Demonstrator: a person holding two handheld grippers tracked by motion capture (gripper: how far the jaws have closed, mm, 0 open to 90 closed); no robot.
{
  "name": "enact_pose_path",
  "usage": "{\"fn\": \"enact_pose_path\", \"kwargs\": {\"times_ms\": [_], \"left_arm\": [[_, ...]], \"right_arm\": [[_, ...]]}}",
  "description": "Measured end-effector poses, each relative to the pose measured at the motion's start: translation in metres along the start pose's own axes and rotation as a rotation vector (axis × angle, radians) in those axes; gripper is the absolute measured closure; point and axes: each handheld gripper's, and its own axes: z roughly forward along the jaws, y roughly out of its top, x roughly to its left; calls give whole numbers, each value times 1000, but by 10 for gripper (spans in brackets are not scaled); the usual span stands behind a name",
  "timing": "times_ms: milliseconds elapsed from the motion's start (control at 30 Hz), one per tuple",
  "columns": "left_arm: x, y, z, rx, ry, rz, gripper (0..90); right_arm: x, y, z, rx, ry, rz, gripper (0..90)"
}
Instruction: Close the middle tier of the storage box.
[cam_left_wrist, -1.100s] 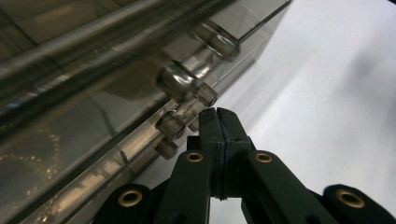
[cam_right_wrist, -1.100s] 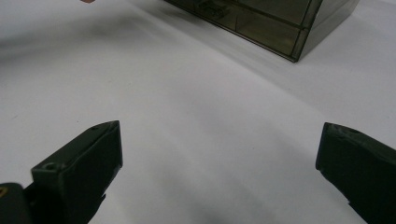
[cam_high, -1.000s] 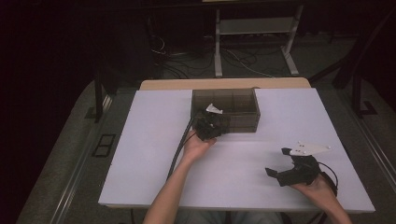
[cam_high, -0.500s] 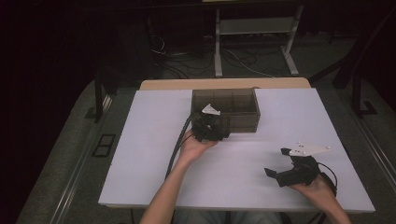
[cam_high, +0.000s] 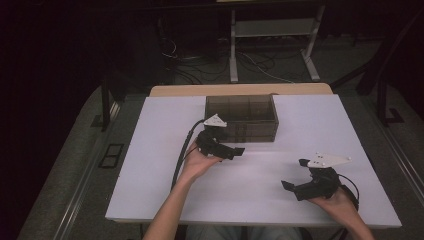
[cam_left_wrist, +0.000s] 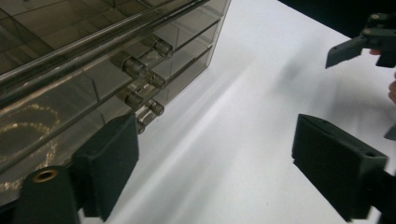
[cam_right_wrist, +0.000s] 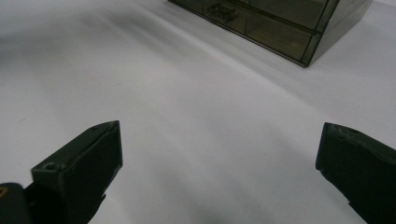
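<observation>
Black plastic, two-jawed: left claw (cam_high: 239, 150), carried in the person's left hand (cam_high: 199, 162). Jaws apart with nothing between them; they have just been opening. It lies level, tips pointing toward 3 o'clock, just off the front face of the drawer box. In the left gripper view the near jaw sits just beside the small clear cylindrical drawer knobs (cam_left_wrist: 140, 88), not touching them; judged to be a release after working a knob, the claw kept close so the front stays within reach.

Smoked transparent acrylic: drawer box (cam_high: 241, 118), the item being worked. It stands at 12 o'clock on the surface, near the far edge, front facing the person. Dividers show through the top; whether any drawer stands out is hard to tell.

Black plastic, grey plate on top: right claw (cam_high: 295, 175), in the right hand (cam_high: 336, 200) at 4 o'clock, well apart from the box. Jaws wide and empty, aimed across bare surface toward the box (cam_right_wrist: 280, 28); judged to be parked in waiting.

White, matte: surface (cam_high: 150, 150), carrying all of the above.
</observation>
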Motion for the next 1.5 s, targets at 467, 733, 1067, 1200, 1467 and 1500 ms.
{"fn": "enact_pose_path", "kwargs": {"times_ms": [467,733,1067,1200,1467,1500], "left_arm": [[4,-24,-30,-58,11,-28,0],[5,-38,-41,-74,22,-27,0],[4,-55,-52,-93,39,-32,0],[2,-62,-59,-105,44,-25,0],[2,-75,-70,-111,55,-31,0],[2,-76,-71,-113,58,-35,0]], "right_arm": [[2,1,1,3,3,-4,0],[2,1,2,5,6,-5,0],[3,1,2,7,5,-8,0],[3,1,2,6,4,-6,0],[3,1,3,6,3,-7,0],[3,1,2,6,4,-6,0]]}}
